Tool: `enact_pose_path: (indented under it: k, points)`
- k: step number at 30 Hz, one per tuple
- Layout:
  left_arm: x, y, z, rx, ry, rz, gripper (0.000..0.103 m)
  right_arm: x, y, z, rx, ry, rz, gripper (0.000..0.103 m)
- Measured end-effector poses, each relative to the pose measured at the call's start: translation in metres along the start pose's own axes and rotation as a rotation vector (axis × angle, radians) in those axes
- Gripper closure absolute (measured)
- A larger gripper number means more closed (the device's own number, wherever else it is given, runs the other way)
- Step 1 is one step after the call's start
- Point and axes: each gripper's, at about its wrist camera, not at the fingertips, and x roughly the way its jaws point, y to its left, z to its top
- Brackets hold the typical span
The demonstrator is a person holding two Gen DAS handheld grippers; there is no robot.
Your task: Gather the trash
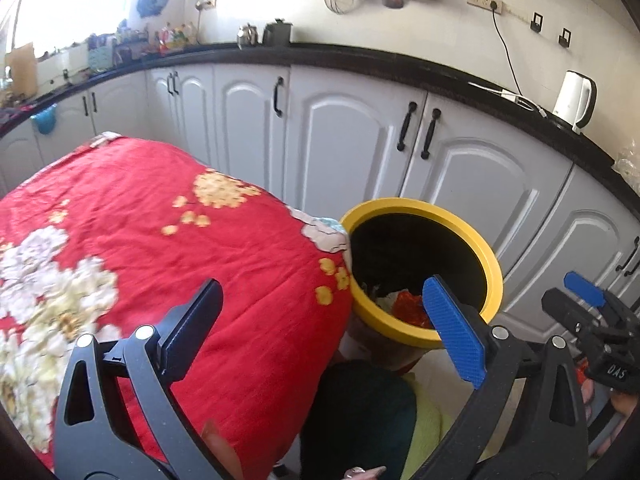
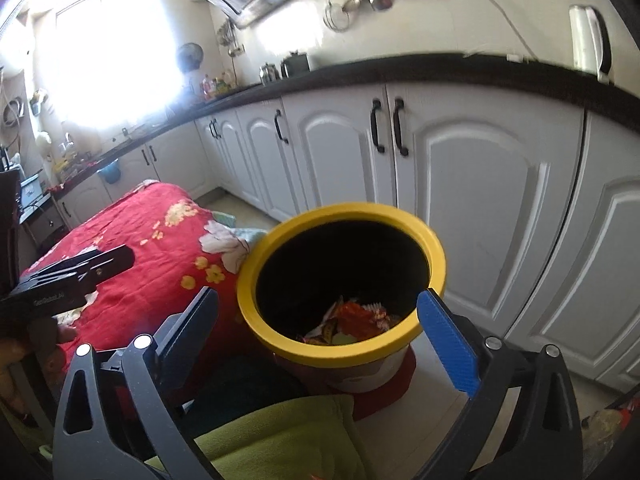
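Light: daylight poured from the window (image 2: 104, 52), blown out white.
Glare: washed over the countertop (image 2: 360, 68) nearby.
Blur: cabinets (image 2: 480, 184) slightly smeared.
Edges: bowed, dark corners.

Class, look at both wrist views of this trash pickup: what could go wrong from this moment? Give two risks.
1. The bin stands hard against the hanging red cloth; a tool catching the cloth could drag it into the bin or tip the bin.
2. Both tools, left and right, are open and empty and close together beside the bin's yellow rim, so they might knock each other or the rim.
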Motion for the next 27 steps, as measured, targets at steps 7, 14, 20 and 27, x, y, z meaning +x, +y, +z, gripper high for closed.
enact_pose_path:
  k: [7,14,20,27]
  points:
    - [-0.047,0.018,-0.018,0.02,-0.11,0.08,0.011,-0.03,0.032,-0.013,-0.058,-0.178,-0.02,0.007]
    - [-0.083,0.043,-0.033,-0.03,-0.216,0.173,0.011,-0.052,0.056,-0.025,-0.083,-0.305,-0.004,0.006]
    - [-0.093,0.045,-0.045,-0.044,-0.252,0.178,0.011,-0.051,0.066,-0.029,-0.11,-0.329,-0.008,0.006]
    - [-0.094,0.038,-0.048,-0.028,-0.255,0.15,0.011,-0.045,0.067,-0.031,-0.114,-0.303,-0.009,0.006]
